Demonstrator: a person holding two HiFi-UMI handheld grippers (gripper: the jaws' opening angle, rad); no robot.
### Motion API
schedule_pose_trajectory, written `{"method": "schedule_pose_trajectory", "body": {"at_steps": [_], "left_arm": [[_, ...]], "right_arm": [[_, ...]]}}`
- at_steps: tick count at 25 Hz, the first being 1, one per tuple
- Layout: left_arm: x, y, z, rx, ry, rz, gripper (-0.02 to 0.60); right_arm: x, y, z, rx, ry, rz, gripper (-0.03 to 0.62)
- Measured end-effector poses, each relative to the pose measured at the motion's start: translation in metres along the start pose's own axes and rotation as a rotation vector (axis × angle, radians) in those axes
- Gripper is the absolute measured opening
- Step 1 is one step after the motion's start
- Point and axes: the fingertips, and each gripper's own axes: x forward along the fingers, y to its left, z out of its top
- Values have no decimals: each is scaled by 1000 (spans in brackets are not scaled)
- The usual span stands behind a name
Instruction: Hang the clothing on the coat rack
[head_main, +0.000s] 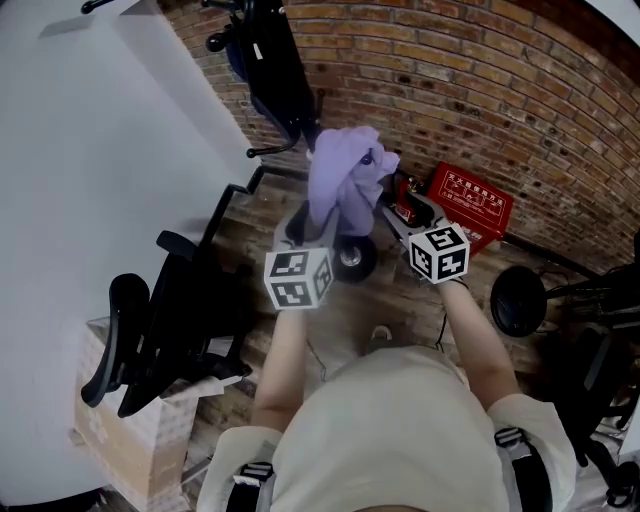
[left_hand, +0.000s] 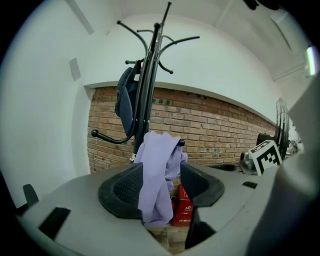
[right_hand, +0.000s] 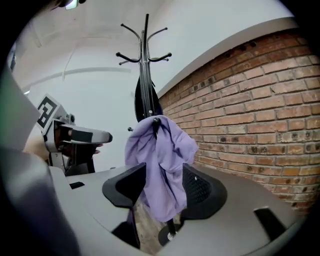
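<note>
A lilac garment (head_main: 340, 175) hangs bunched over a lower hook of the black metal coat rack (left_hand: 149, 75) in front of me, its loose folds trailing down beside the pole. The rack stands upright by the brick wall, curved hooks spreading from its top.

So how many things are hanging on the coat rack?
2: the purple garment low on the coat rack, and a dark blue thing higher up it. More may hide behind.
</note>
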Motion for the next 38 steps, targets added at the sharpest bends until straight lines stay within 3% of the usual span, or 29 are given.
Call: {"method": "schedule_pose_trajectory", "body": {"at_steps": [2, 6, 12, 20, 38], "left_arm": [[-14, -4, 2, -9, -16, -4, 211], [-43, -15, 2, -17, -46, -18, 119], [-90, -29, -10, -54, -53, -35, 61], [-158, -51, -42, -99, -41, -43, 38], [-278, -89, -67, -124, -85, -23, 28]], "right_arm": [[-13, 14, 2, -20, -9, 3, 214], [-39, 44, 7, -52, -31, 12, 171], [-78, 92, 11, -98, -55, 31, 79], [-135, 152, 6, -86, -84, 61, 23], [-218, 250, -5, -165, -123, 136, 3]]}}
